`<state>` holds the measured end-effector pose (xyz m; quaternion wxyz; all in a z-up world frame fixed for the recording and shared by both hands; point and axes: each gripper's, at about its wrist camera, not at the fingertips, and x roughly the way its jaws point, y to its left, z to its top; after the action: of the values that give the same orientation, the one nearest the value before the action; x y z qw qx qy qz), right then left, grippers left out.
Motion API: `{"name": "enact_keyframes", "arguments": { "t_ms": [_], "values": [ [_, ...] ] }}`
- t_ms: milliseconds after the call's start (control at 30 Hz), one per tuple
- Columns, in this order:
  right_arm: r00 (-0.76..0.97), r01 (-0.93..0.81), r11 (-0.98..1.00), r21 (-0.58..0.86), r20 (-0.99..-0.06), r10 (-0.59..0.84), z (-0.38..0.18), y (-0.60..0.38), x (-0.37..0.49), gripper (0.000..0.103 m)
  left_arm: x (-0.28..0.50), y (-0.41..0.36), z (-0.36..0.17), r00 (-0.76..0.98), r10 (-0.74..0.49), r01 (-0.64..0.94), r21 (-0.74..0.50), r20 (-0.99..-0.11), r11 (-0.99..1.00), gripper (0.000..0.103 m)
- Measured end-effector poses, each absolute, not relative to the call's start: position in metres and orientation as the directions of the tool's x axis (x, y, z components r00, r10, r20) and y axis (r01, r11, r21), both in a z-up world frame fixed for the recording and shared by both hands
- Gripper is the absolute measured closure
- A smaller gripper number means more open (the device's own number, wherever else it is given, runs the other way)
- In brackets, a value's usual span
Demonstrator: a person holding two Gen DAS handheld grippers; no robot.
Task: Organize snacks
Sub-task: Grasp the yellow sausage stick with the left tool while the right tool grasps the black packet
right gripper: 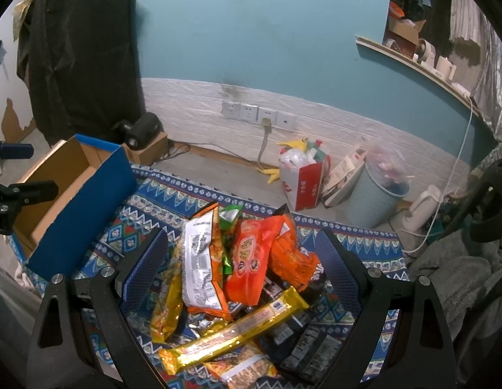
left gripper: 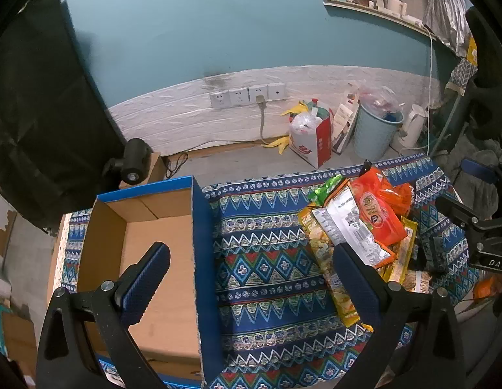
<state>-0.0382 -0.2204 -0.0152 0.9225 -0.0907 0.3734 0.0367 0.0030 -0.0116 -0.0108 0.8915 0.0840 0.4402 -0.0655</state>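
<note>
Snacks (right gripper: 238, 278) beside cardboard box (right gripper: 72, 194)

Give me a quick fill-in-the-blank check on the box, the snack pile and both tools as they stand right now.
1. The cardboard box with blue outer walls holds ____ snacks.
2. The snack pile lies on a patterned ____.
3. Both the left tool and the right tool have jaws that stand ____.
4. The long gold packet lies ____ the right tool's fingers.

Missing words: no; cloth; open; between
</note>
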Motion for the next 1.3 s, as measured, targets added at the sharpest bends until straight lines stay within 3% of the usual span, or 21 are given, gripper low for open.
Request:
{"name": "enact_keyframes", "arguments": {
  "t_ms": [533, 867, 1300],
  "values": [
    [0.701, -0.088, 0.983, -0.163, -0.711, -0.055, -0.02, -0.241, -0.042, 0.012, 0.019, -0.033, -0.035, 0.532, -0.053, 0.201, 0.066, -0.845, 0.977, 0.001],
    [0.584, 0.013, 0.984, -0.176, -0.798, -0.15, -0.059, -0.284, -0.036, 0.012, 0.037, -0.052, -0.106, 0.349, -0.068, 0.18, -0.004, -0.935, 0.984, 0.001],
    [0.345, 0.154, 0.977, -0.147, -0.919, -0.193, -0.131, -0.347, -0.043, 0.013, 0.054, -0.082, -0.168, 0.183, -0.038, 0.177, -0.005, -0.982, 0.984, 0.001]
  ]
}}
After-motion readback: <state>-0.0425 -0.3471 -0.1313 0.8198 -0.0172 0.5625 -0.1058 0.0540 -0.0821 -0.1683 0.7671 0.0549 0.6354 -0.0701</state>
